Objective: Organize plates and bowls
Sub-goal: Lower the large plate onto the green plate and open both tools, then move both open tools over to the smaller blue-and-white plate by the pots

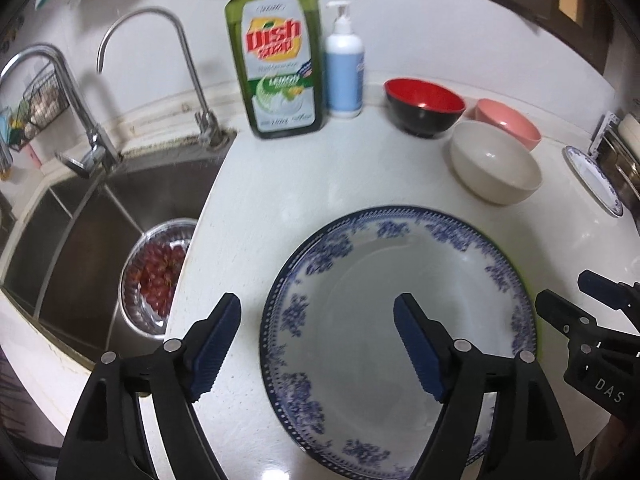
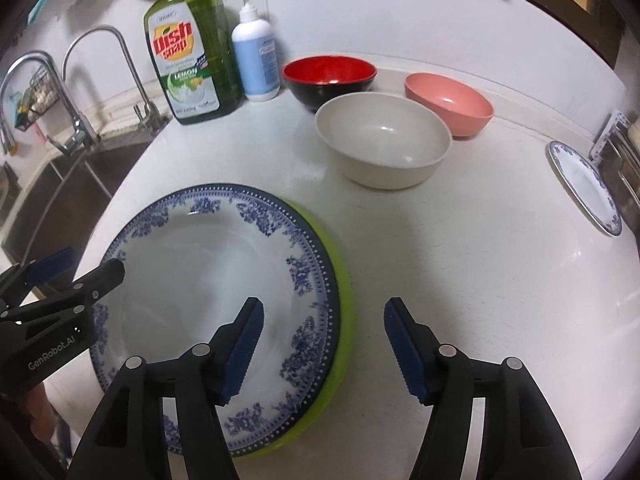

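Note:
A large blue-and-white plate (image 1: 384,292) (image 2: 208,276) lies on a lime-green plate (image 2: 344,304) on the white counter. My left gripper (image 1: 318,344) is open, its fingers astride the plate's left rim. My right gripper (image 2: 324,350) is open, astride the stack's right rim. Each gripper shows in the other's view: the right gripper (image 1: 576,300), the left gripper (image 2: 80,268). A beige bowl (image 1: 496,162) (image 2: 382,140), a red-and-black bowl (image 1: 424,106) (image 2: 330,80) and a pink bowl (image 1: 508,122) (image 2: 450,102) stand behind. A small blue-and-white plate (image 1: 594,180) (image 2: 584,186) lies far right.
A green dish soap bottle (image 1: 276,60) (image 2: 190,56) and a white pump bottle (image 1: 344,68) (image 2: 256,60) stand at the back wall. The steel sink (image 1: 80,224) with two taps (image 1: 188,64) is at left, holding a metal bowl of red fruit (image 1: 158,276). A dish rack (image 2: 624,160) is far right.

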`<action>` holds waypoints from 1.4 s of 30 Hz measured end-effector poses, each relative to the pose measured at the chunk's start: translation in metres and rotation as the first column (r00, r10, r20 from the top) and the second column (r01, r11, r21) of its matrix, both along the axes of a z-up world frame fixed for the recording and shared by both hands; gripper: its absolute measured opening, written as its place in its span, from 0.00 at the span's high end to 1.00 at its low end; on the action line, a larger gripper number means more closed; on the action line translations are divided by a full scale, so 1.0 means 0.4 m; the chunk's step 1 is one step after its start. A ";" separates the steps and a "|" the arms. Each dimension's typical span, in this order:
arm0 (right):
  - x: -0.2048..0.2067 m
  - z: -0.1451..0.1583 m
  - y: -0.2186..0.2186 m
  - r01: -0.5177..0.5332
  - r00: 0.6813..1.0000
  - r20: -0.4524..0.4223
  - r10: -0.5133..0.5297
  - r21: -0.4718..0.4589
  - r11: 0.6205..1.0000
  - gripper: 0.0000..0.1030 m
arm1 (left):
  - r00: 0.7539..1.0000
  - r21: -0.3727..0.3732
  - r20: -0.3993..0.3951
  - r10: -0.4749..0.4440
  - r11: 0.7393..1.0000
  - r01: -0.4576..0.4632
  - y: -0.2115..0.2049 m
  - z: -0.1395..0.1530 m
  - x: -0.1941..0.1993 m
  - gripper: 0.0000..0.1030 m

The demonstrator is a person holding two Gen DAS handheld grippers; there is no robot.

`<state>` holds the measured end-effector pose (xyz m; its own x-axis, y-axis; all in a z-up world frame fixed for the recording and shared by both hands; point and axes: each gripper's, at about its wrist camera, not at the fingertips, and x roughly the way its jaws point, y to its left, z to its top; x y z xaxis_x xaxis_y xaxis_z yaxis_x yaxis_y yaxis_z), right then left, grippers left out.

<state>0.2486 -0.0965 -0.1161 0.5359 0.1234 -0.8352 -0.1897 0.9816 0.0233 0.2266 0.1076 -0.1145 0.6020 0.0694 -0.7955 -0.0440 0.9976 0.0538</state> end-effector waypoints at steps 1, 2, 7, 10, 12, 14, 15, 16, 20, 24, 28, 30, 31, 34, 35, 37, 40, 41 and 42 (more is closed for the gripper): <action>-0.002 0.005 -0.005 0.003 1.000 0.006 -0.003 0.003 1.000 0.35 | 1.000 0.004 0.008 -0.005 1.000 0.005 -0.006 0.004 -0.001 0.20; -0.006 0.009 -0.012 0.006 1.000 0.012 -0.006 0.005 1.000 0.34 | 1.000 0.010 0.022 -0.010 1.000 0.010 -0.016 0.012 -0.004 0.19; -0.018 0.037 -0.057 0.030 0.999 0.039 -0.031 0.020 0.999 0.31 | 0.996 0.040 0.082 -0.040 0.999 0.037 -0.070 0.053 -0.016 0.15; -0.026 0.055 -0.089 0.048 0.997 0.060 -0.050 0.026 0.998 0.29 | 0.989 0.070 0.130 -0.063 0.996 0.054 -0.107 0.081 -0.018 0.10; -0.033 0.069 -0.117 0.063 0.995 0.073 -0.065 0.034 0.997 0.28 | 0.983 0.093 0.164 -0.087 0.993 0.073 -0.139 0.101 -0.020 0.08; -0.039 0.081 -0.143 0.078 0.993 0.088 -0.081 0.037 0.996 0.28 | 0.978 0.097 0.177 -0.108 0.991 0.092 -0.164 0.114 -0.016 0.08; -0.042 0.088 -0.159 0.089 0.991 0.098 -0.092 0.039 0.995 0.28 | 0.977 0.096 0.180 -0.117 0.990 0.101 -0.178 0.120 -0.015 0.08; -0.045 0.096 -0.176 0.099 0.989 0.108 -0.103 0.040 0.994 0.28 | 0.975 0.092 0.183 -0.124 0.990 0.108 -0.192 0.125 -0.012 0.08; -0.051 0.119 -0.241 0.138 0.980 0.137 -0.142 0.040 0.990 0.28 | 0.968 0.070 0.198 -0.157 0.987 0.146 -0.254 0.145 0.004 0.07; -0.054 0.139 -0.309 0.176 0.969 0.168 -0.179 0.034 0.984 0.28 | 0.957 0.041 0.208 -0.202 0.979 0.198 -0.323 0.164 0.023 0.07; -0.053 0.157 -0.379 0.215 0.957 0.193 -0.218 0.038 0.976 0.28 | 0.944 0.043 0.231 -0.236 0.972 0.232 -0.388 0.186 0.041 0.07; -0.050 0.165 -0.414 0.235 0.949 0.205 -0.237 0.036 0.971 0.28 | 0.938 0.038 0.239 -0.251 0.968 0.249 -0.421 0.198 0.054 0.07; -0.048 0.168 -0.429 0.244 0.946 0.212 -0.246 0.036 0.969 0.28 | 0.935 0.035 0.244 -0.256 0.966 0.256 -0.437 0.204 0.059 0.07; -0.039 0.178 -0.477 0.272 0.936 0.224 -0.273 0.033 0.962 0.28 | 0.927 0.033 0.257 -0.272 0.961 0.273 -0.486 0.218 0.077 0.07; -0.037 0.182 -0.491 0.280 0.932 0.229 -0.280 0.035 0.959 0.28 | 0.924 0.034 0.260 -0.281 0.959 0.282 -0.505 0.222 0.084 0.07; -0.032 0.190 -0.524 0.296 0.925 0.239 -0.295 0.034 0.955 0.28 | 0.919 0.033 0.264 -0.293 0.955 0.295 -0.536 0.228 0.096 0.07; -0.025 0.201 -0.573 0.319 0.914 0.254 -0.317 0.035 0.947 0.28 | 0.910 0.041 0.274 -0.310 0.949 0.311 -0.590 0.238 0.113 0.07; -0.021 0.204 -0.587 0.324 0.911 0.258 -0.321 0.035 0.946 0.28 | 0.908 0.042 0.277 -0.314 0.948 0.315 -0.604 0.241 0.116 0.07; -0.017 0.207 -0.600 0.331 0.907 0.263 -0.328 0.033 0.943 0.28 | 0.906 0.045 0.278 -0.320 0.946 0.321 -0.622 0.244 0.123 0.07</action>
<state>0.2418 -0.3367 -0.0335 0.7434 -0.1074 -0.6602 0.1470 0.9891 0.0046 0.2757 -0.1411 -0.0170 0.7880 -0.1655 -0.5930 0.2651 0.9605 0.0842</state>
